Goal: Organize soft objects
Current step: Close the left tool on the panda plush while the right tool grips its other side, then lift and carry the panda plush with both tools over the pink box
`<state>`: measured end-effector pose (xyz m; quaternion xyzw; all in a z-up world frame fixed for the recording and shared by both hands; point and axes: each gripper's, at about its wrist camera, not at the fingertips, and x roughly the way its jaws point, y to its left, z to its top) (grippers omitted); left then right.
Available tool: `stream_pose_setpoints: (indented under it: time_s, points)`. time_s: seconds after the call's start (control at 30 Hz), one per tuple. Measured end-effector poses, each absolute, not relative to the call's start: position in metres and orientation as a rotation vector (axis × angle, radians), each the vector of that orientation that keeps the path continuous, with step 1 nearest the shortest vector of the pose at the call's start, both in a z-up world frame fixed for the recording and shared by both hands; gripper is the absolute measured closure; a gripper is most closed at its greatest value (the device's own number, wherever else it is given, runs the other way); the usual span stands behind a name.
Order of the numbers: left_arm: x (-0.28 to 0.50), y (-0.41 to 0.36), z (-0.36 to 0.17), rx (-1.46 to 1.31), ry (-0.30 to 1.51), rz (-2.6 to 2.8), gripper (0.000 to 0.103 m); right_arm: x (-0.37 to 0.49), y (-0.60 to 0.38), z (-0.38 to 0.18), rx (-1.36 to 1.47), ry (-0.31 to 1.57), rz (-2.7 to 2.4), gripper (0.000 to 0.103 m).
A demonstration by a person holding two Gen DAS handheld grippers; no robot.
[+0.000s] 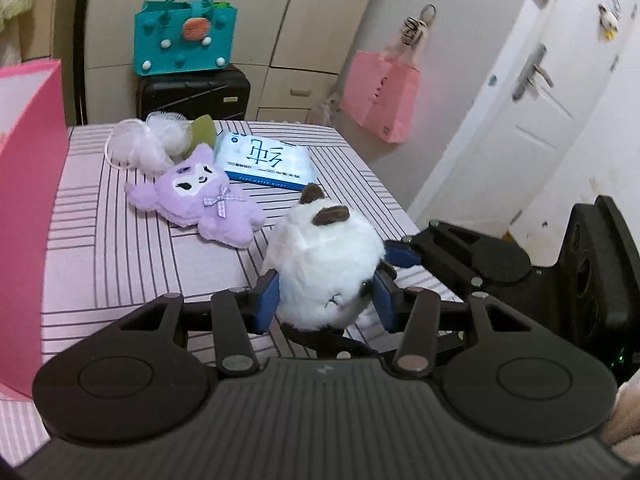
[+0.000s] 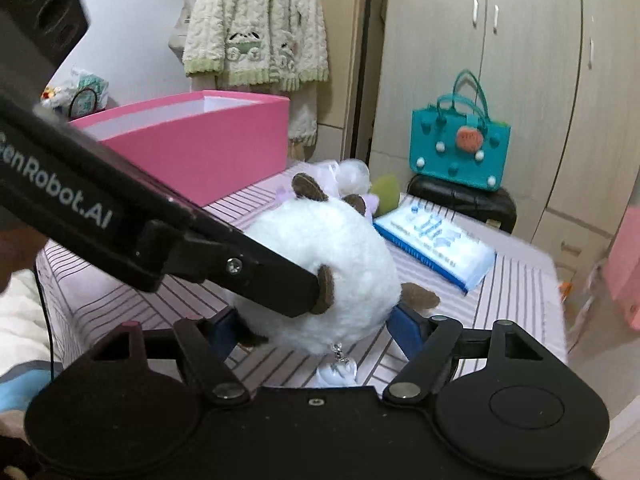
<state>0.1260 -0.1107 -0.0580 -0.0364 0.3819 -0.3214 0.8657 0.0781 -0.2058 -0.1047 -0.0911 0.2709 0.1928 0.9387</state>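
grippers meet on one toy: the left gripper (image 1: 326,298) has its blue pads (image 1: 267,300) pressed into either side of the white plush (image 1: 324,256), its jaws parted only as far as the toy's body fills them. the right gripper (image 2: 320,326) straddles the same white plush (image 2: 344,260) from the other side, blue pads (image 2: 404,326) spread around its lower end; whether they squeeze it or only frame it cannot be told. in the right wrist view the left gripper's black finger crosses in front of the toy and hides part of it.

the plush sits over the near part of the pink striped bed cover (image 1: 120,248). beyond it lie a purple plush (image 1: 200,196) on its back, a blue and white tissue pack (image 1: 266,160) just beside that, and a white mesh bath puff (image 1: 140,144) with a green sponge (image 1: 202,130) touching it at the far edge. an open pink box (image 2: 192,140) stands on the cover to the left. off the bed are a black suitcase (image 1: 194,94) with a teal tote bag (image 1: 184,40) on top, a pink paper bag (image 1: 380,96) hanging by the white door (image 1: 532,92), and a cream knit cardigan (image 2: 256,28) on the wall.

the white plush's long axis runs away from the left camera, brown ears (image 1: 332,216) at the far upper end, the stitched face turned down toward the left gripper. a small charm (image 2: 340,368) hangs under it.
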Motion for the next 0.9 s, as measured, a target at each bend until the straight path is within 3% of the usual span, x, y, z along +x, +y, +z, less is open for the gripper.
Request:
stream_pose_setpoints:
  time_s: [0.9]
  points:
    - [0.074, -0.023, 0.011, -0.096, 0.821, -0.659, 0.056, 0.038, -0.132, -0.022, -0.392, 0.547, 0.522, 0.024]
